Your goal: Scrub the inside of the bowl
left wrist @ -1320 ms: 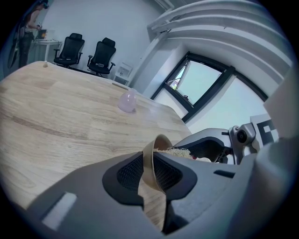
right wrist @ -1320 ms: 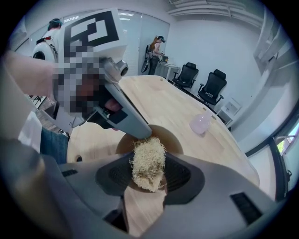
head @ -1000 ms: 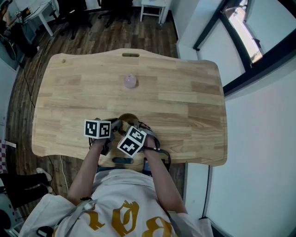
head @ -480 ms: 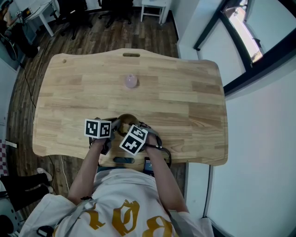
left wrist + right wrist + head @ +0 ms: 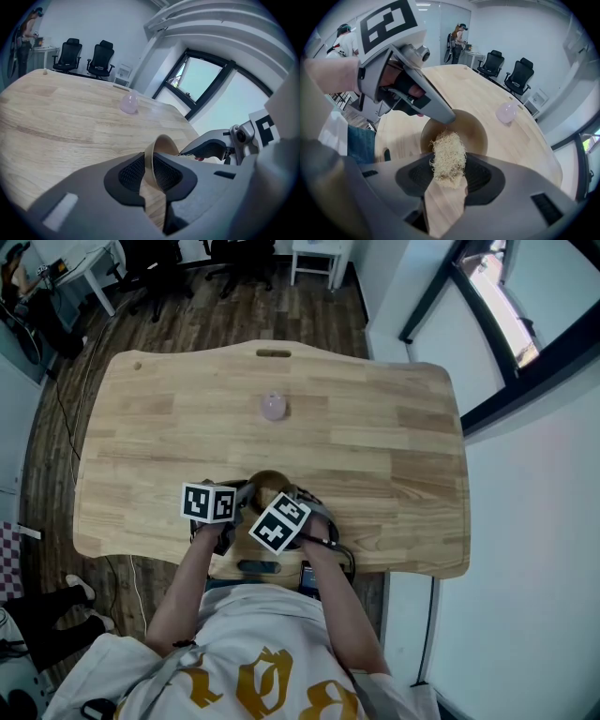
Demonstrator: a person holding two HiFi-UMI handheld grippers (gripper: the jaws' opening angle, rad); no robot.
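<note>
Little shifts beyond the left claw [image 5: 150,168], whose jaws have just been closing on the rim of the bowl [image 5: 471,126] at the tabletop's [image 5: 375,437] near edge, so the right claw [image 5: 450,176], clamped on a fibre scrubber [image 5: 449,154] at the bowl's mouth, should press down and circle the inner wall.

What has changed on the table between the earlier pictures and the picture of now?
The left gripper has just been closing its jaws further on the rim of the bowl, which stands between them. Everything else stayed as it was: both grippers at the bowl by the near edge of the table, the right gripper clamped on the straw-coloured scrubber, the pink object farther back.
</note>
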